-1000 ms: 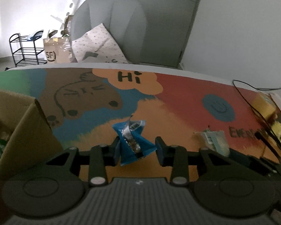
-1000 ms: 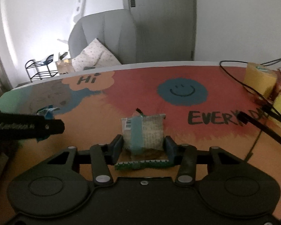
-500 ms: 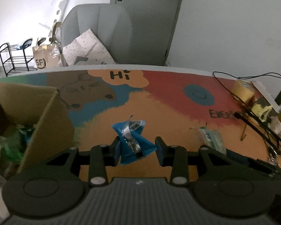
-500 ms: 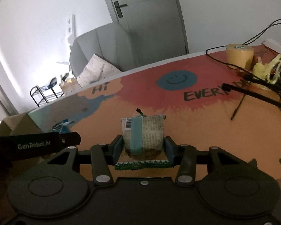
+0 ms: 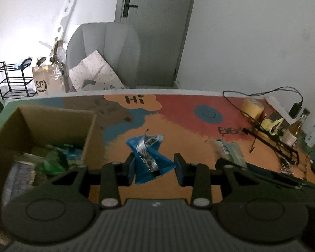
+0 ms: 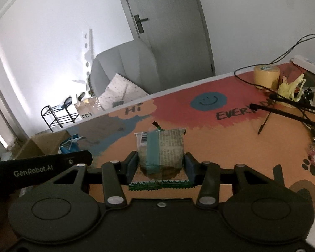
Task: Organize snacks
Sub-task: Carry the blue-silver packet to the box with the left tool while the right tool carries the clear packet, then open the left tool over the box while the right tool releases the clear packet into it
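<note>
One box (image 5: 52, 124) is sitting at the bench's (image 5: 178, 189) left edge, open, w/ several wrappers inside, mostly green, too blurred to count. Next to it, the left hand-held gripper (image 5: 155, 167) is pointing down at a slant over the bench, just right of the box, clamping one blue packet (image 5: 147, 157) between its pads; packet is hanging clear of the bench top. Further right, the right hand-held gripper (image 6: 161, 166) is tilting down the same way and squeezing one biscuit pack (image 6: 160, 153) w/ a teal stripe and barcode, green crimped edge sticking out below the pads. Two packs in grips, one per gripper. Far right of the bench: one tape roll (image 6: 266, 74), one bottle (image 5: 294, 131), black cables (image 6: 273, 61), one tangled.
</note>
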A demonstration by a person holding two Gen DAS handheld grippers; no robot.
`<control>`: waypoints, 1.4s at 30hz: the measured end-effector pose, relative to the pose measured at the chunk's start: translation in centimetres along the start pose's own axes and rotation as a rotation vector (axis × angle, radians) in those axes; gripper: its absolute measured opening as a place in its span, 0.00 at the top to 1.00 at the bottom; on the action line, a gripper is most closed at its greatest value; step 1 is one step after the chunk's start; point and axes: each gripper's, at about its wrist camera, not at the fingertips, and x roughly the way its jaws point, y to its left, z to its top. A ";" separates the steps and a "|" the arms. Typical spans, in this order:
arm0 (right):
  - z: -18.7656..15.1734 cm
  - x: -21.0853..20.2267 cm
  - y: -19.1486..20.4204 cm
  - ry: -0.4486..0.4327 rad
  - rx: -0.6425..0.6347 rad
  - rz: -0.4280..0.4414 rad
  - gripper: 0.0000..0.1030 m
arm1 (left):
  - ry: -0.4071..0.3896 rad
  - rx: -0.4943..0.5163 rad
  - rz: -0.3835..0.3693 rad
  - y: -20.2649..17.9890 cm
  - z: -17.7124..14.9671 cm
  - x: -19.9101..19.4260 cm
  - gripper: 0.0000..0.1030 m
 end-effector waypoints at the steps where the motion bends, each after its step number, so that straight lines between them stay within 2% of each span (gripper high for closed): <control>1: 0.0 -0.3 0.3 -0.005 -0.003 0.002 0.56 | -0.007 0.001 -0.004 0.2 0.1 -0.5 0.64; 7: 0.0 -1.8 2.4 -0.031 -0.023 0.030 0.56 | -0.041 0.000 -0.016 1.6 0.2 -3.2 0.65; 19: -0.3 -2.8 6.6 -0.041 -0.081 0.096 0.56 | -0.079 -0.013 0.002 5.2 -0.3 -6.1 0.66; 28: -0.6 -2.6 9.2 -0.028 -0.118 0.135 0.56 | -0.103 -0.056 0.036 8.5 -0.3 -7.2 0.68; 29: -0.5 -2.6 9.6 -0.028 -0.120 0.141 0.56 | -0.105 -0.061 0.041 8.9 -0.3 -7.3 0.74; 30: -0.5 -2.6 9.8 -0.028 -0.123 0.144 0.56 | -0.107 -0.065 0.045 9.2 -0.3 -7.4 0.75; 42: -0.8 -2.2 13.3 -0.021 -0.156 0.178 0.56 | -0.085 -0.095 0.048 12.6 -0.7 -7.7 0.75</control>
